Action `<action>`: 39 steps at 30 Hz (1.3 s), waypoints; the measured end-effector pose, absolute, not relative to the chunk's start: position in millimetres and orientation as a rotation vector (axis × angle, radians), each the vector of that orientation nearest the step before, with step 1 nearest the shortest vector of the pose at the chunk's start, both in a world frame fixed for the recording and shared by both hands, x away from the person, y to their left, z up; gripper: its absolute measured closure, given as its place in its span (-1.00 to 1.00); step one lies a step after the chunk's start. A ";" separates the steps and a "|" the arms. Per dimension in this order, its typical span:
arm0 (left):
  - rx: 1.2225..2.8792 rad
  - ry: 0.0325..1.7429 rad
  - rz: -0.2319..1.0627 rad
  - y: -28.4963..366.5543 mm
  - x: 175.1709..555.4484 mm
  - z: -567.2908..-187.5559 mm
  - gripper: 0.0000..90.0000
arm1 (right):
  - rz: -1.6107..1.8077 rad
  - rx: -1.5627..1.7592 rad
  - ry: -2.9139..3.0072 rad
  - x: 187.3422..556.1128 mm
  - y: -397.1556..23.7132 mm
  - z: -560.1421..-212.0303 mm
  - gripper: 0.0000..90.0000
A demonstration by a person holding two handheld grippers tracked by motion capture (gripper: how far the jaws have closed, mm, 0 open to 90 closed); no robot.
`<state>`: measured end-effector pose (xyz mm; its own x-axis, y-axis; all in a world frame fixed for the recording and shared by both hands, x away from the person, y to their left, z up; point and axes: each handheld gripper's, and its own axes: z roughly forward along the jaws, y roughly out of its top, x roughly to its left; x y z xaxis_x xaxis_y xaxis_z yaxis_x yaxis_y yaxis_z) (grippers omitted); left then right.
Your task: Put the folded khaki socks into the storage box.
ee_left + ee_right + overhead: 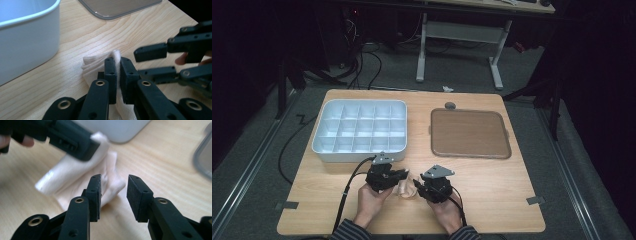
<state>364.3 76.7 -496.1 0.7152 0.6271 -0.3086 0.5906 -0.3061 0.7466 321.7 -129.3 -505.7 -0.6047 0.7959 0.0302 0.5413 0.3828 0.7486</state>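
Observation:
A cream cloth (404,190) lies crumpled on the wooden table near its front edge, between the two grippers. My left gripper (406,174) reaches it from the left. In the left gripper view this gripper (117,63) is shut on a raised fold of the cloth (91,65). My right gripper (417,186) comes in from the right. In the right gripper view it (113,185) stands open, the cloth's (72,173) near corner lying just behind its left jaw and no pad pressing on it.
A white compartment box (357,156) sits at the back left, close behind the left gripper. A brown flat tray (469,132) lies at the back right, with a small grey round piece (450,105) behind it. Bare wood stretches to the right of the hands.

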 end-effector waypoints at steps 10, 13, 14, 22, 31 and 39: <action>1.990 0.928 0.046 73.7 365.2 -497.2 0.89 | 0.987 1.179 2.378 331.0 -124.3 -522.3 0.69; 1.983 0.931 0.045 71.8 366.3 -498.7 0.89 | 0.966 1.164 2.388 333.6 -123.0 -524.0 0.74; 1.990 0.929 0.046 70.6 367.4 -500.1 0.89 | 0.963 1.153 2.393 336.1 -121.5 -524.8 0.76; 1.993 0.935 0.055 66.4 371.7 -506.5 0.89 | 0.987 1.141 2.386 339.3 -120.0 -526.7 0.76; 2.005 0.948 0.075 62.9 374.5 -512.1 0.89 | 1.013 1.139 2.373 334.6 -123.0 -522.4 0.72; 2.016 0.942 0.083 61.5 375.1 -514.3 0.88 | 1.102 1.069 2.369 308.5 -123.9 -506.6 0.65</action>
